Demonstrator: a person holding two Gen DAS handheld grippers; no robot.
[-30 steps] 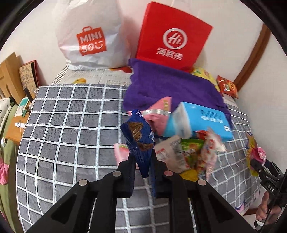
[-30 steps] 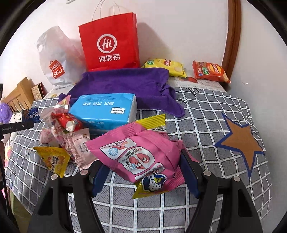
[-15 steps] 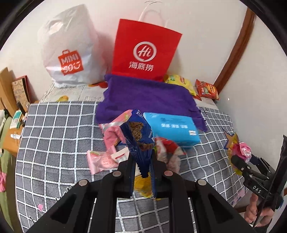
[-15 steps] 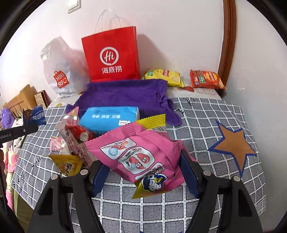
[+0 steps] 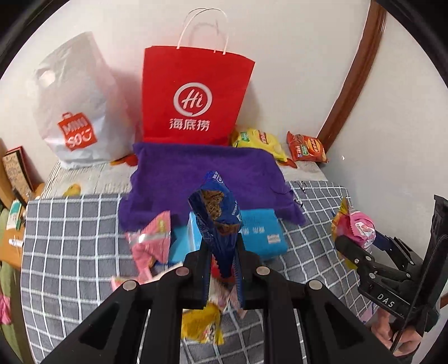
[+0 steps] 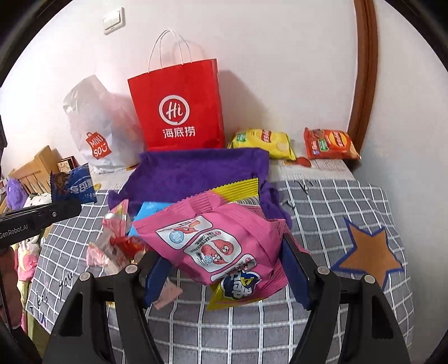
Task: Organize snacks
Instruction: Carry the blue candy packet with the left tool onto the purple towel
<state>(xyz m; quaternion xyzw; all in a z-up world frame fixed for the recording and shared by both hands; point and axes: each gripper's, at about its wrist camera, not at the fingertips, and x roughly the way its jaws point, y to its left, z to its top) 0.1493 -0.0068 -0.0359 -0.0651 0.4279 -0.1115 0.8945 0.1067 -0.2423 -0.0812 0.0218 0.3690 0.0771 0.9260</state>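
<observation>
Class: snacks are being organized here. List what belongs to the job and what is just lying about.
Job: blue packet in left tool; pink packet in right tool; yellow chips; orange chips.

Lying about: purple cloth; tissue pack; white bag.

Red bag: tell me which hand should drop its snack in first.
Probably left. The left gripper pinches the slim blue packet almost in line below the red bag. The right gripper grips a bulky pink packet, and sits further right of the bag.

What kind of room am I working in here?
Probably a bedroom at home: a checked cover like a bedspread, shopping bags against a wall with a light switch, soft toys beside it.
</observation>
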